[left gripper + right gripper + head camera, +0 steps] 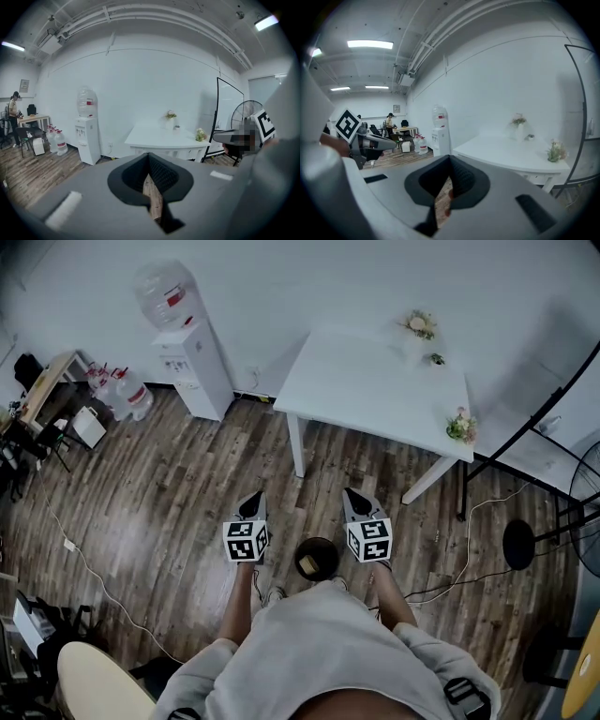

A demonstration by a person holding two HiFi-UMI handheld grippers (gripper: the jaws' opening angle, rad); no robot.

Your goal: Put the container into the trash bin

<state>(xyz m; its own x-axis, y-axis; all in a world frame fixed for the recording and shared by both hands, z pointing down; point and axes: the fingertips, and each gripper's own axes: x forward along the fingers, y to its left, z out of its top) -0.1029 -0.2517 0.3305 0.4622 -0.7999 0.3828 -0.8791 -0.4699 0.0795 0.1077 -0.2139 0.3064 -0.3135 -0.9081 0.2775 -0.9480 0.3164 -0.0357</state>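
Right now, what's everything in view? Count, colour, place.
trash bin: 1, black, floor by the person's feet
container: 1, tan, inside the bin
table: 1, white, ahead
small plants: 3, green and pink, on the table
water dispenser: 1, white, at the wall left of the table
water jugs: at least 2, clear, beside the dispenser
fan: 1, black, far right
left gripper: 1, grey, left of bin, jaws shut, empty
right gripper: 1, grey, right of bin, jaws shut, empty
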